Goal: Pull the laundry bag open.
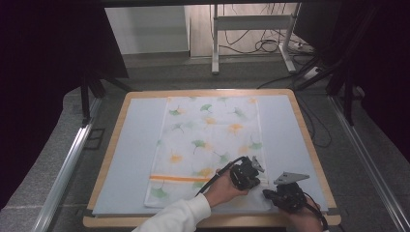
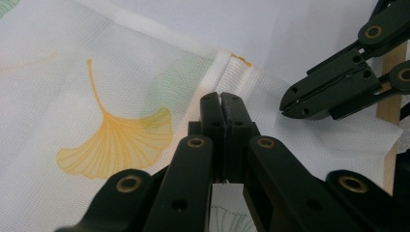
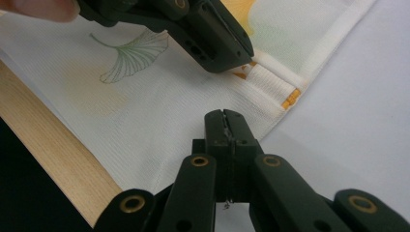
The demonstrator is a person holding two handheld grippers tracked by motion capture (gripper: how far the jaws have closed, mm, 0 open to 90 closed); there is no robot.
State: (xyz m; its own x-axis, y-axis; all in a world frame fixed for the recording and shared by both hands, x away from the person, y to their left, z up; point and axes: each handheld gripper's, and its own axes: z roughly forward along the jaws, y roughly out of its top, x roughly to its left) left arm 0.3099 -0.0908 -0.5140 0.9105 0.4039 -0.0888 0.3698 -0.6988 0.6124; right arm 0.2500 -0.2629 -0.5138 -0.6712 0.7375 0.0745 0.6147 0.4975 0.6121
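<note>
On the blue-topped bench [image 1: 130, 145] a ginkgo-leaf towel [image 1: 212, 130] lies flat, and at its near right corner the left claw [image 2: 223, 104] and right claw [image 3: 226, 121] each sit pressed together, pinching its hem.

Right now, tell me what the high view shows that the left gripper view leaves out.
High view: the whole cloth on the blue mat, a sleeve, the floor cables. Left gripper view: the cloth's weave, a yellow leaf print, the left gripper shut. Both: the cloth's near right corner and the right gripper beside it.
</note>
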